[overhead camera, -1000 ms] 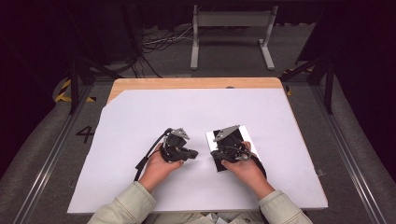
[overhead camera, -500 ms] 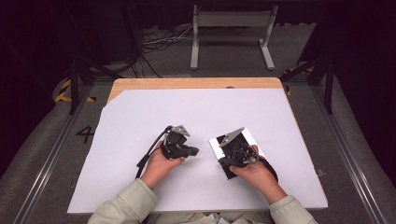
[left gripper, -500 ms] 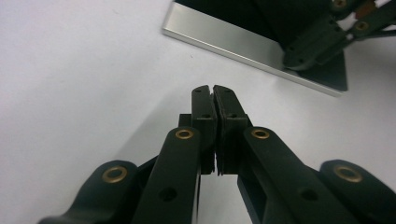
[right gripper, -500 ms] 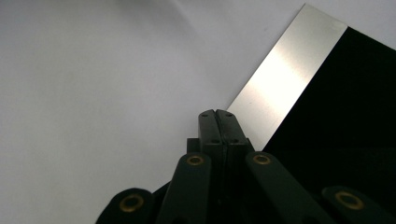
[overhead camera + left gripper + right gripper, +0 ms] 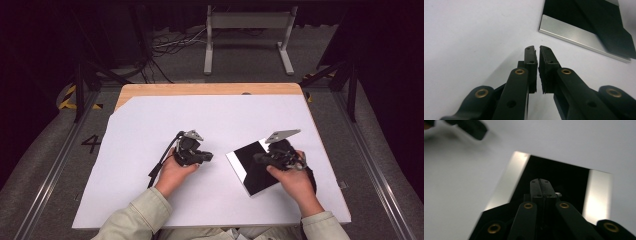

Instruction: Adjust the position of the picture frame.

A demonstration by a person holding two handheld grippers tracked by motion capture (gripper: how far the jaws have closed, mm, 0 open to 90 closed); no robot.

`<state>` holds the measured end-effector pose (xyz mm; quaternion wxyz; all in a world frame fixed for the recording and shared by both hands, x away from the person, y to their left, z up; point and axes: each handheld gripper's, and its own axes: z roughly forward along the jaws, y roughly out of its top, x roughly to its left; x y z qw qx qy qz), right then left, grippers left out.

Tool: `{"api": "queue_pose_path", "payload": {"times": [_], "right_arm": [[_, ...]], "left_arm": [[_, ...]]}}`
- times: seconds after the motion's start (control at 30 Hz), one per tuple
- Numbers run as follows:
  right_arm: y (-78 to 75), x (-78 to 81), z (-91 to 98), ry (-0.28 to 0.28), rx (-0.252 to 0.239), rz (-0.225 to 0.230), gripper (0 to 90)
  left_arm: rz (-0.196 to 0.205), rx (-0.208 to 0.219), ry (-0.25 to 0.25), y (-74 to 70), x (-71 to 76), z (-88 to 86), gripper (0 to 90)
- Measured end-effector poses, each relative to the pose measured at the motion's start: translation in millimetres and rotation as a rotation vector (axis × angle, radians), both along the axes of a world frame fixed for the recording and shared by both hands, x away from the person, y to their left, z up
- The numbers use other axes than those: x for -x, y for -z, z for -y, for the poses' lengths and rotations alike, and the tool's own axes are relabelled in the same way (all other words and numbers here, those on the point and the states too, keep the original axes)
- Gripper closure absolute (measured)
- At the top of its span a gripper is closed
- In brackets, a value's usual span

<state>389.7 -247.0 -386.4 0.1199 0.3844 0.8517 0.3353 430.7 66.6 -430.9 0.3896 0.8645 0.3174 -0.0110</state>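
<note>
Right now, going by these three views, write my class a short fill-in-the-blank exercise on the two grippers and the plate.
1. The mirror plate lies on a table covered in ____ paper.
2. The right gripper hangs over the plate with its jaws ____.
3. The left gripper has a narrow gap between its jaws with ____ in it.
4. In the high view the plate lies nearer the person's ____ hand.

Missing words: white; shut; nothing; right

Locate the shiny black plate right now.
High view: the black plate lies on the white table, right of centre, under the right claw, apart from the left claw.
</note>
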Motion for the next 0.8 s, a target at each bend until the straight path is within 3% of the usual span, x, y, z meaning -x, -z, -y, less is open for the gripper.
{"api": "queue_pose_path", "payload": {"times": [0.17,0.3,0.57,0.8], "right_arm": [[5.2,-31.1,24.4,0.151,0.012,0.004,90.0],[12.4,-51.8,30.0,0.203,0.019,0.003,90.0],[25.0,-75.9,31.1,0.248,0.055,-0.028,90.0],[31.5,-87.3,33.0,0.260,0.072,-0.054,90.0]], "left_arm": [[0.022,-0.009,-0.019,-3.1,1.8,-4.0,85.1],[0.043,-0.009,-0.031,-5.6,2.8,-8.8,84.4],[0.067,-0.011,-0.060,-9.4,5.7,-19.6,83.0],[0.065,-0.013,-0.065,-8.3,6.3,-23.4,82.6]]}}
